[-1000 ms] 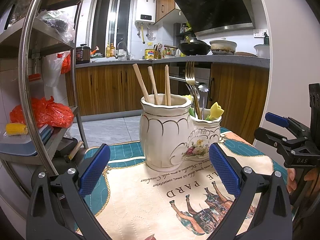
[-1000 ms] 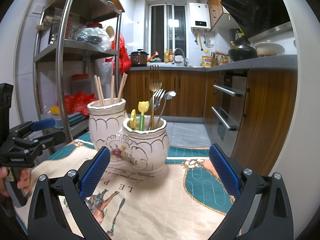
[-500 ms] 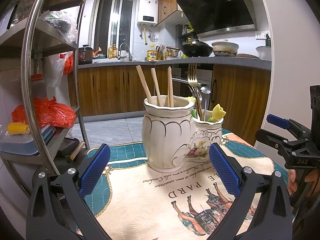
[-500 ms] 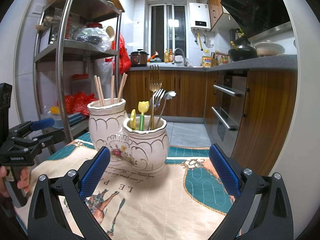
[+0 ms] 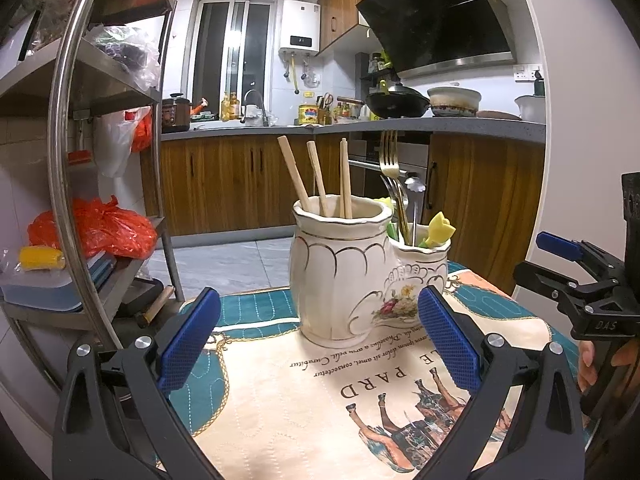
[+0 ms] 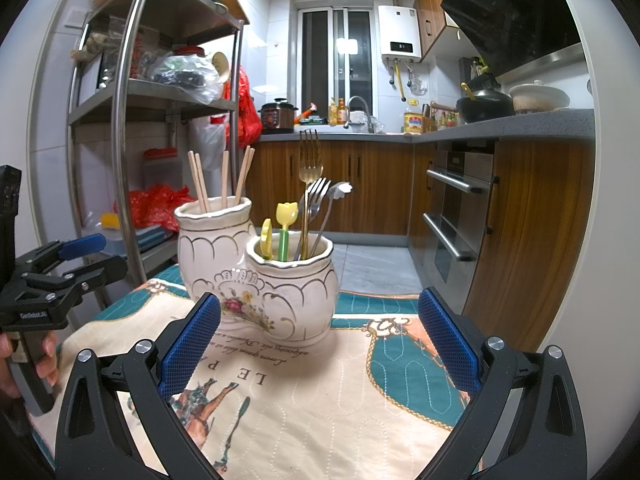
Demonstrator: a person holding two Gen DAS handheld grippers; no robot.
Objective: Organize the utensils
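The sorting looks done or nearly so: the chopsticks [image 5: 320, 178] stand in the taller half of the ceramic holder [image 5: 340, 276], the forks [image 6: 310, 200] and yellow-topped picks [image 6: 285, 226] in the lower half, and no loose utensil shows on the printed cloth [image 5: 320, 400]. Both the left gripper [image 5: 318, 344] and the right gripper [image 6: 319, 346] hang back with fingers spread wide and nothing between them (neither touches the holder). Any next move would probably be a mere straightening from above, where room is open, minding the steel rack [image 5: 64, 152] to the left and the cloth's far edge just behind the holder.
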